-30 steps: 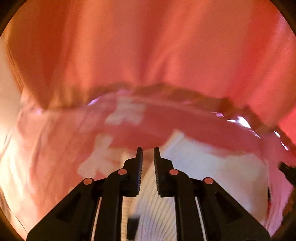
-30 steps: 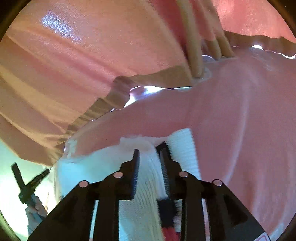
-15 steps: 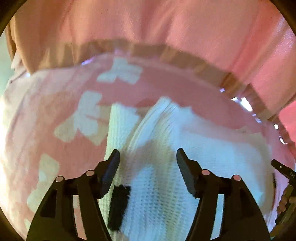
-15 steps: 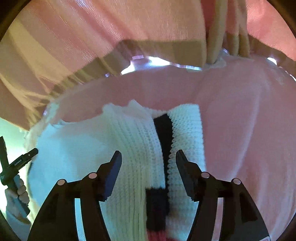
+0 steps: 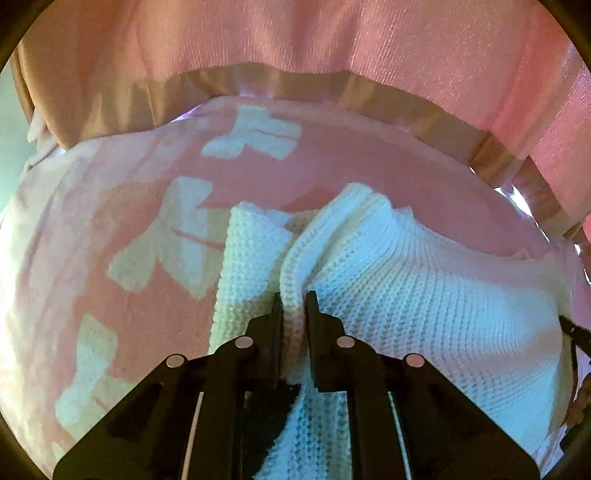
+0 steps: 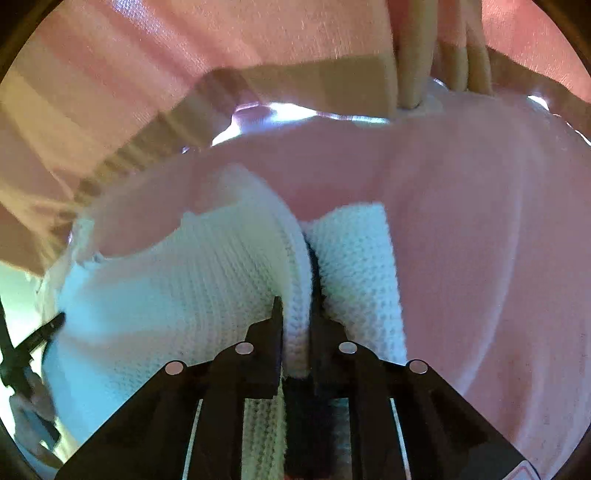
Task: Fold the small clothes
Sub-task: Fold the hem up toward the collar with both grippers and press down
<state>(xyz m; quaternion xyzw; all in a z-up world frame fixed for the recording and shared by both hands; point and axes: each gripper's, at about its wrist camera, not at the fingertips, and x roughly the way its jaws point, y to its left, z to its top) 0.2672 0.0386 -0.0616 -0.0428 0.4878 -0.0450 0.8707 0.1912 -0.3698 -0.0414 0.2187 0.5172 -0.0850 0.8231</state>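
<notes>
Over pink blanket, both grippers angled down, left gripper pinching white knit, right gripper closing on it

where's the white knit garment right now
The white knit garment lies on the pink patterned cloth, low and centre in both wrist views, with a raised fold pinched by the left gripper and the right gripper.

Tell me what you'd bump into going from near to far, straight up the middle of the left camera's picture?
Left gripper pinching the white knit → pink blanket → tan band → pink cloth hanging behind.
</notes>
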